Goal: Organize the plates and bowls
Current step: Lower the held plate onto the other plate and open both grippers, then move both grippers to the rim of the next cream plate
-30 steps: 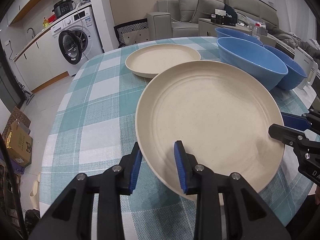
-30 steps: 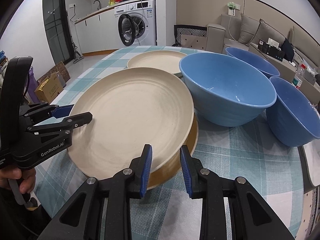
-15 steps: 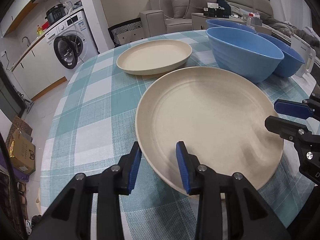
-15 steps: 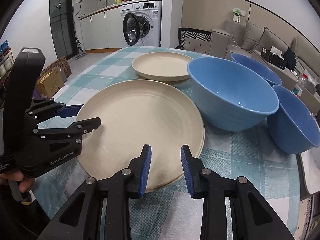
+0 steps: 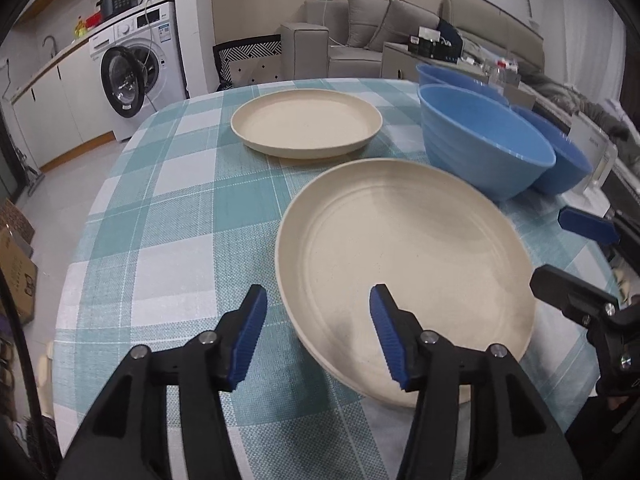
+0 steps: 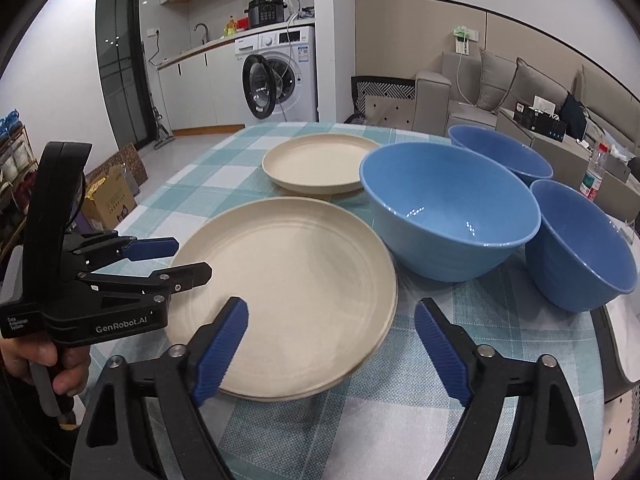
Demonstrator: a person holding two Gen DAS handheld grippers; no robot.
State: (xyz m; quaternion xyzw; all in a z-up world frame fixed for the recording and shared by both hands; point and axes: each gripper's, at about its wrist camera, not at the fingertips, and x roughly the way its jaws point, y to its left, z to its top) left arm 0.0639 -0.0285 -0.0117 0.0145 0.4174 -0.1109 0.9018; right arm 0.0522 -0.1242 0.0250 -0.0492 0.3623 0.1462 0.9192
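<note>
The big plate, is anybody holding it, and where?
No. Both the left hand-held gripper and right hand-held gripper are open. The big plate sits stacked on another plate, with nothing gripping it.

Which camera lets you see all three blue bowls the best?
The right wrist view. All three round blue bowls show there: the big nearest one, one behind it and one at the right, each with its inside visible. The left wrist view shows the nearest bowl well, but it mostly hides the other two.

Plates and bowls on my table

Nearest me lies the large plate (image 6: pixel 288 280); behind it the small plate (image 6: pixel 320 162); the three bowls (image 6: pixel 448 208) stand right.
</note>
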